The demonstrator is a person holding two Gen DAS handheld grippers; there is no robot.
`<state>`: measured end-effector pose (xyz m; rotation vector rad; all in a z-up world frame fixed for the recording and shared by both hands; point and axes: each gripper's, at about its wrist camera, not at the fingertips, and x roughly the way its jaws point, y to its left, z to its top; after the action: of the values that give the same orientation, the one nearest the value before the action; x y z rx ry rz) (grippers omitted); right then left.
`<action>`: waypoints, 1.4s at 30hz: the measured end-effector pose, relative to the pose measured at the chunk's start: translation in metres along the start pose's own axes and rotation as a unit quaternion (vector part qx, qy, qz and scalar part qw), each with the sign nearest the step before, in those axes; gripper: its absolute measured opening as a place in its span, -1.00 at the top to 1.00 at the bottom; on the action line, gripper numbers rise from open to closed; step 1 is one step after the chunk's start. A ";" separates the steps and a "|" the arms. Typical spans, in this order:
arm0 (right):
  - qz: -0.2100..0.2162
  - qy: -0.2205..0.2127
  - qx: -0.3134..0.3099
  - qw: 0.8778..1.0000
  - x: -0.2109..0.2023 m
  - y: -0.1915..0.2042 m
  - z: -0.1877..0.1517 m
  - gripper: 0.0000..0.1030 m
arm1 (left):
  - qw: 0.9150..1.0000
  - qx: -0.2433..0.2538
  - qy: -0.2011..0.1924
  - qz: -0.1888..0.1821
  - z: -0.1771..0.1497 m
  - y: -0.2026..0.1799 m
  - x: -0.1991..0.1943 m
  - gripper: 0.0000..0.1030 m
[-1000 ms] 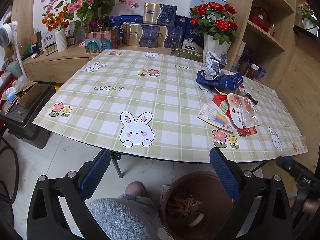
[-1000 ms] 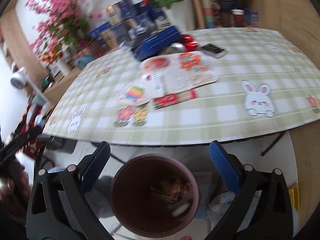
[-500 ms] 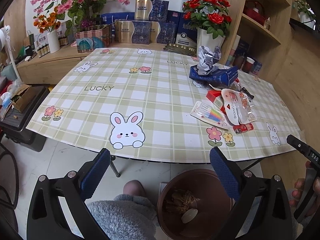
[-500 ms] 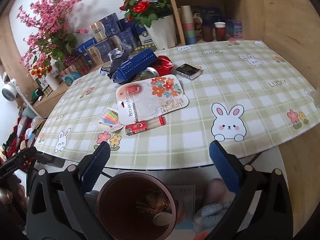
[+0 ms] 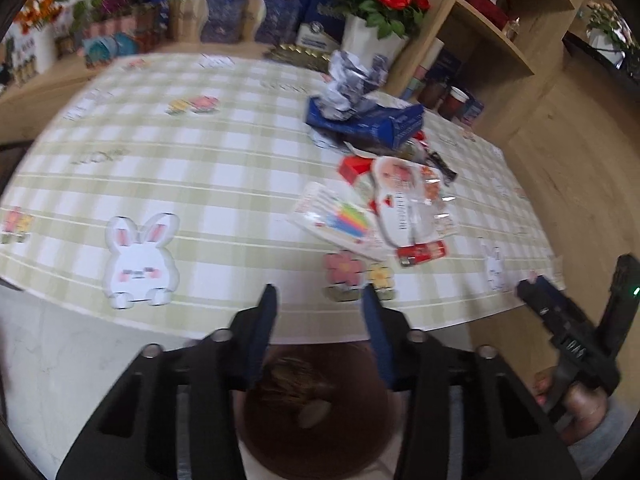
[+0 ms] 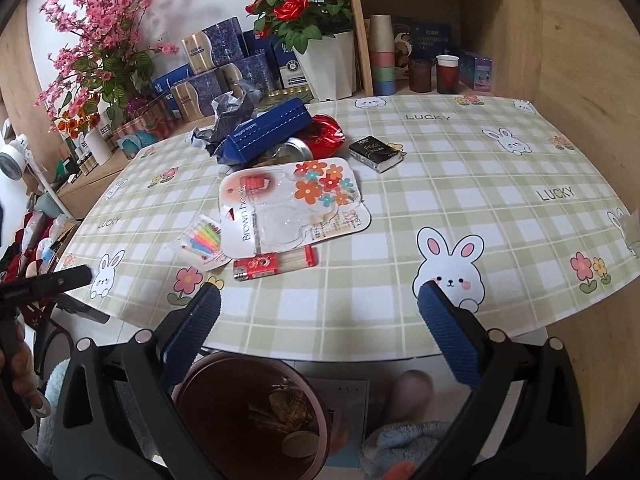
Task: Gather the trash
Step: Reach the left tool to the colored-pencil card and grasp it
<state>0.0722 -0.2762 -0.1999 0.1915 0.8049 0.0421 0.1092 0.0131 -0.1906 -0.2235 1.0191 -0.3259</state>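
Plastic and card litter sits bunched toward one side of the desk (image 6: 460, 168), prob. so it can be swept off w/ short reaches: blister card (image 6: 288, 204) printed w/ orange flowers, candle pack (image 6: 202, 240) tucked partly under its edge, red lighter pack (image 6: 276, 264) just in front, nearest the desk edge. Behind them a blue carton (image 6: 268, 130) leans on crumpled foil (image 6: 228, 116), w/ a red shiny wrapper (image 6: 330, 132) beside it and a small black box (image 6: 376, 152) a bit apart.

Brown bin (image 6: 256, 412) stands on the floor right under the near desk edge, between the person's knees. Sensible spot, since stuff lifted off the top only needs a short drop. Some scraps already inside.

Left claw (image 5: 320, 312) hangs over the bin mouth, tilted down; its jaws are closing, nothing between them. Blurry view there.

Right claw (image 6: 320, 308) has jaws wide apart, empty, aimed at the desk edge w/ the lighter pack closest ahead. My guess: that's the next pick, being nearest and loose.

Most trash is not yet collected, so early stage.
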 end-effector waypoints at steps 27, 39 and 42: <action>0.000 0.020 0.050 0.999 0.040 -0.054 0.001 -0.89 | 0.986 -0.072 0.031 0.150 0.067 -0.032 0.140 -0.09; -0.004 0.021 0.053 0.998 0.036 -0.058 -0.002 -0.89 | 0.982 0.138 0.055 0.118 0.070 -0.039 0.146 0.00; -0.002 0.022 0.052 0.998 0.038 -0.057 0.000 -0.89 | 0.980 0.165 0.067 0.093 0.070 -0.022 0.139 0.00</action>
<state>0.0961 -0.3275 -0.2374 0.2880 0.8512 -0.0005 0.2330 -0.0561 -0.2579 0.1944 1.0934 -0.3377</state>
